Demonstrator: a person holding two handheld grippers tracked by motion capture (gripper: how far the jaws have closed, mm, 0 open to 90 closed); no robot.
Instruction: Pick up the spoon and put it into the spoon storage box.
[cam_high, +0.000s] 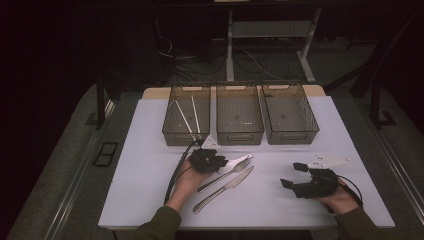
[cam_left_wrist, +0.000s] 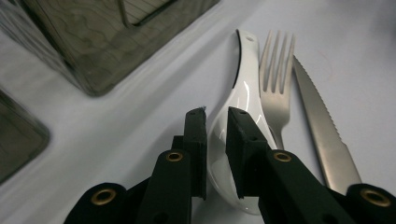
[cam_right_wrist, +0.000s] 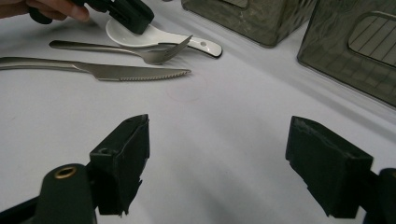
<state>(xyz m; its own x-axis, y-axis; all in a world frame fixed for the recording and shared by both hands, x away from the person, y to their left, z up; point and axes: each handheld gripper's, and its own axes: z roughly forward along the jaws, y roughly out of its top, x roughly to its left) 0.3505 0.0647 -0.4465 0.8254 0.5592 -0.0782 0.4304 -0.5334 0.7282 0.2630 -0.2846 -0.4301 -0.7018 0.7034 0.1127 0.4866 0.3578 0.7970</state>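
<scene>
Left gripper (cam_left_wrist: 216, 122) jaws pinch the white ceramic spoon's (cam_left_wrist: 243, 93) bowl rim; right gripper (cam_right_wrist: 217, 154) jaws gape above the white bench (cam_right_wrist: 224, 116).

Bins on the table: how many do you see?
3, in a row at the far edge: left bin holding white sticks, middle bin, right bin. None look hidden.

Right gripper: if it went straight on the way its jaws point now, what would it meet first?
Probably nothing soon: the open right gripper faces bare white table. Farther along that line stand the grey bins. The knife lies off to the left. Depth is hard to judge.
</scene>
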